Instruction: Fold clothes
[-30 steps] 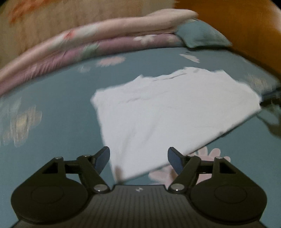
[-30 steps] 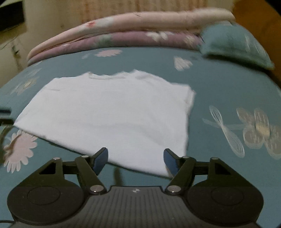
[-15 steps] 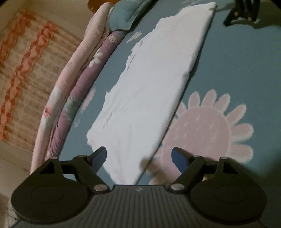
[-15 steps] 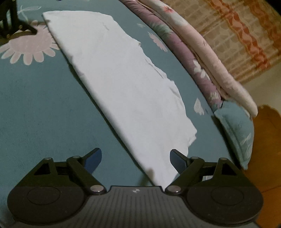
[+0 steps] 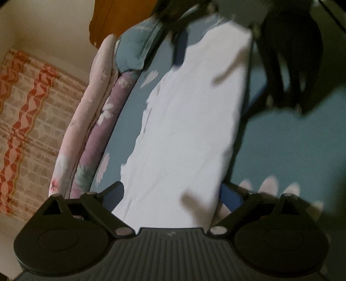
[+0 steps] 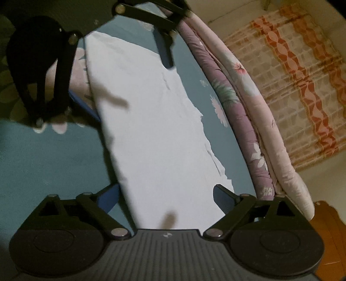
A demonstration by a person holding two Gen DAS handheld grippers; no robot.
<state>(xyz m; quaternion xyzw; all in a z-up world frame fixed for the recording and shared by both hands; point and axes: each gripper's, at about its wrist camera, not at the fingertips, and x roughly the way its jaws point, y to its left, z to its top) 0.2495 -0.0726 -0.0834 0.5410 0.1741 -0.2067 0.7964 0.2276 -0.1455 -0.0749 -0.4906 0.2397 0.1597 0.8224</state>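
A white garment (image 5: 190,118) lies folded into a long strip on the teal floral bedsheet (image 5: 281,155). My left gripper (image 5: 173,192) is open at one short end, and the cloth's edge sits between its fingers. The right gripper (image 5: 218,71), dark and blurred, is at the far end. In the right wrist view the same garment (image 6: 155,134) runs away from my open right gripper (image 6: 166,193), which straddles its near end. The left gripper (image 6: 125,80) stands open over the opposite end. Neither pair of fingers has closed on the cloth.
Folded pink and purple quilts (image 5: 86,129) (image 6: 248,108) lie along the bed's far side, beside the garment's long edge. A teal pillow (image 5: 134,49) and an orange wooden headboard (image 5: 121,19) are past the right gripper's end. A patterned curtain (image 6: 302,71) hangs behind.
Both grippers have swung round to the garment's two short ends and closed in, so each now looms large in the other's view. The garment has not moved. Both stay open.
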